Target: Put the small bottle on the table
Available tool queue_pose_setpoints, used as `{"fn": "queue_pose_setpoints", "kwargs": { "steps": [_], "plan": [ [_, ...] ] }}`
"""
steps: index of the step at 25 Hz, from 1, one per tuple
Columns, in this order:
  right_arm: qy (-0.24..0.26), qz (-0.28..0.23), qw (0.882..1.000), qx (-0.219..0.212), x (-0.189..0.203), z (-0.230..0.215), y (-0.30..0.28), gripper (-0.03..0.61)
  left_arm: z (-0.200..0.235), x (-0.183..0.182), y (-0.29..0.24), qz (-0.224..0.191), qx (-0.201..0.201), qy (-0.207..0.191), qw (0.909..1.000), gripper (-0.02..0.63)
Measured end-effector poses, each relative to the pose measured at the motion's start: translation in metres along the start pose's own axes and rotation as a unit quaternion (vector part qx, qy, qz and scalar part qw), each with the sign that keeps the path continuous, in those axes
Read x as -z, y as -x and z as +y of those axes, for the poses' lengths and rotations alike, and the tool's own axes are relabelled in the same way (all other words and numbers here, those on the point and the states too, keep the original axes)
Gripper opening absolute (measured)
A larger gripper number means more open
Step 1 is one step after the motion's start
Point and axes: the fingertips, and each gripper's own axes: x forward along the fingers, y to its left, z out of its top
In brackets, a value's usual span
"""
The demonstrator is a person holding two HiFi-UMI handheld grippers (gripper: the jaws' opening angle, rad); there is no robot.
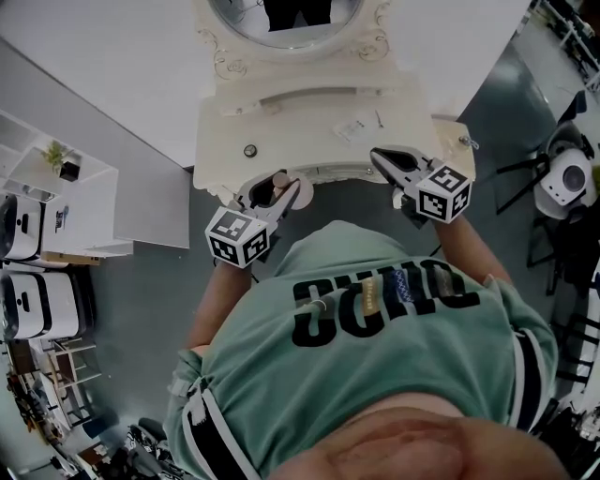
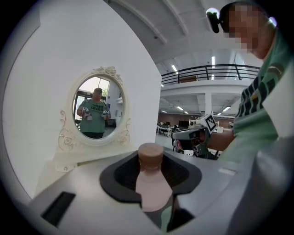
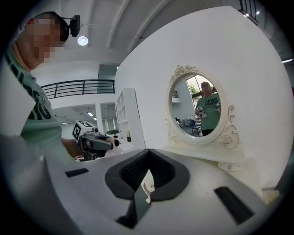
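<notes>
A small pale pink bottle with a brown cap sits upright between the jaws of my left gripper, which is shut on it, just off the front left edge of the cream dressing table. In the left gripper view the bottle fills the gap between the dark pads. My right gripper hovers over the table's front right part, shut with nothing in it. In the right gripper view its pads meet at the tip, and the left gripper shows at the left.
An oval mirror in an ornate frame stands at the back of the table. A small dark knob and a paper tag lie on the top. White shelving stands at the left, a chair at the right.
</notes>
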Motion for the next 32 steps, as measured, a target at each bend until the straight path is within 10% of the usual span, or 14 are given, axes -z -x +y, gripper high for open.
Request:
{"fn": "queue_pose_setpoints", "kwargs": {
  "steps": [17, 32],
  "plan": [
    [-0.006, -0.004, 1.0, -0.023, 0.014, -0.054, 0.07, -0.006, -0.065, 0.007, -0.076, 0.014, -0.006, 0.01, 0.9998, 0.141],
    [-0.008, 0.013, 0.999, 0.028, -0.001, -0.089, -0.049, -0.006, 0.07, -0.004, -0.094, 0.011, 0.055, 0.008, 0.9984, 0.14]
  ]
}}
